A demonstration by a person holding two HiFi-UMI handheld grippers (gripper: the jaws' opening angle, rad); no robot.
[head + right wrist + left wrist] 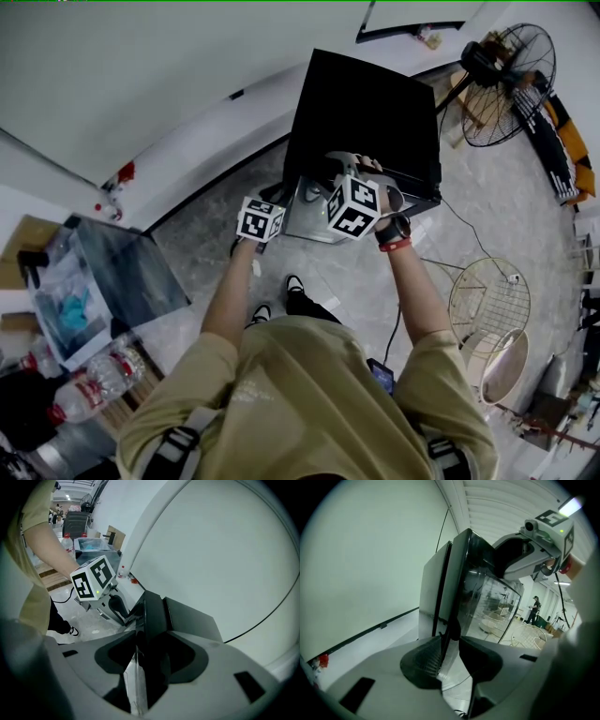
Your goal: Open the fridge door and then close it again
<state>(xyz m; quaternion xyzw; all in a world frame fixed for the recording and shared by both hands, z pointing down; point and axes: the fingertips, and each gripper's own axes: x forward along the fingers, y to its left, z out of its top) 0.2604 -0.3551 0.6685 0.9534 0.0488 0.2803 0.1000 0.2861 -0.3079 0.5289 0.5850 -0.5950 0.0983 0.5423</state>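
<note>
The black fridge was seen at upper centre of the head view. The edge of its fridge door was clamped by the left gripper and the right gripper, both jaw pairs part-spread around it. The swing would best be made slowly, with both grips kept square.

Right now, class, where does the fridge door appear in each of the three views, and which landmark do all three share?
Head view: the fridge door is at centre, just below the black fridge top.
Left gripper view: the door runs from centre to right, its edge gripped by the left hand-held gripper.
Right gripper view: the door is at lower centre, edge-on, gripped by the right hand-held gripper.
Shared landmark: the white wall.
</note>
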